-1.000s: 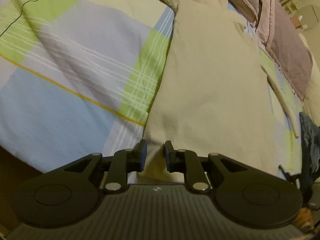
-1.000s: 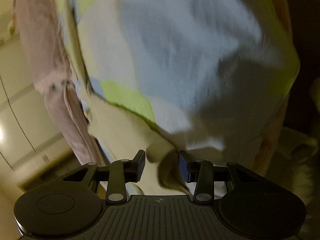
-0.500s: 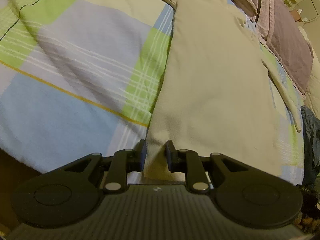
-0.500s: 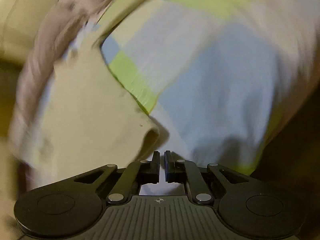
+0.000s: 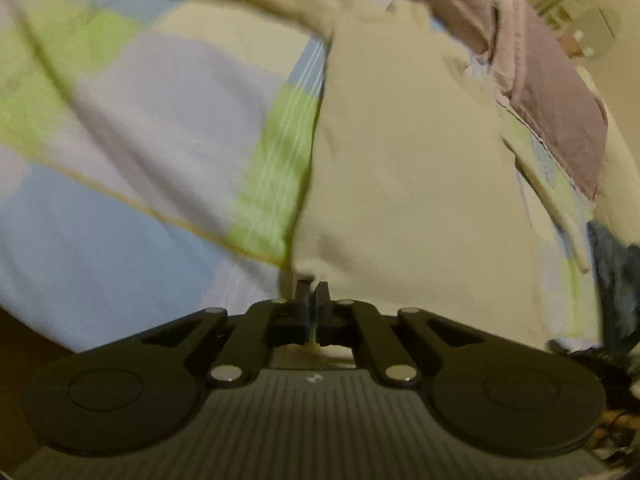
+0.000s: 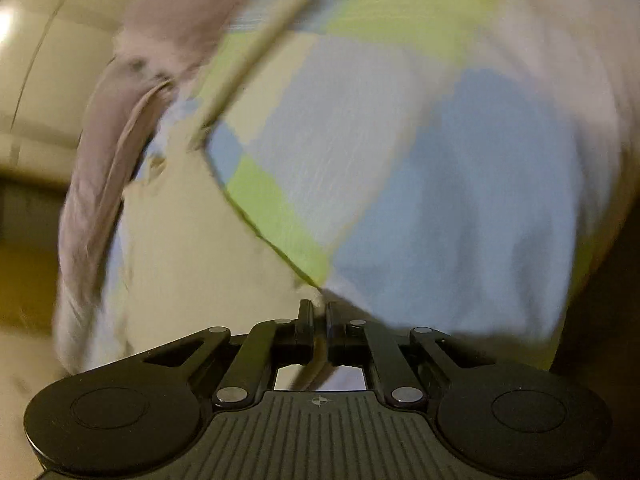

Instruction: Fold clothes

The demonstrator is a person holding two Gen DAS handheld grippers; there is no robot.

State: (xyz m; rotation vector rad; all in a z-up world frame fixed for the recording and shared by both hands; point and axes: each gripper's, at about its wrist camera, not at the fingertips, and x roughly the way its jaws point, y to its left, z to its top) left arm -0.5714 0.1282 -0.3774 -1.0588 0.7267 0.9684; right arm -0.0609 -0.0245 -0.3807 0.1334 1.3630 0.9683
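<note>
A cream long-sleeved garment (image 5: 408,152) lies flat on the checked bedspread (image 5: 160,120), stretching away toward the pillows. My left gripper (image 5: 311,286) is closing tight on the near left corner of its hem, with cloth pinched between the pads. In the right wrist view the same cream garment (image 6: 188,248) fills the lower left. My right gripper (image 6: 318,304) is closing on the hem's other near corner, a strip of cream cloth squeezed between its fingers. One sleeve (image 5: 560,216) lies along the garment's right side. Both views are motion-blurred.
Mauve pillows (image 5: 552,92) line the far right of the bed, seen also as pillows (image 6: 104,160) at the left. A dark blue garment (image 5: 616,280) lies at the bed's right edge. The blue, green and lilac bedspread (image 6: 440,160) drops off into dark floor close by.
Both grippers went from open around the hem to shut on it. The right gripper swung round along the hem, and the left view has tilted and blurred.
</note>
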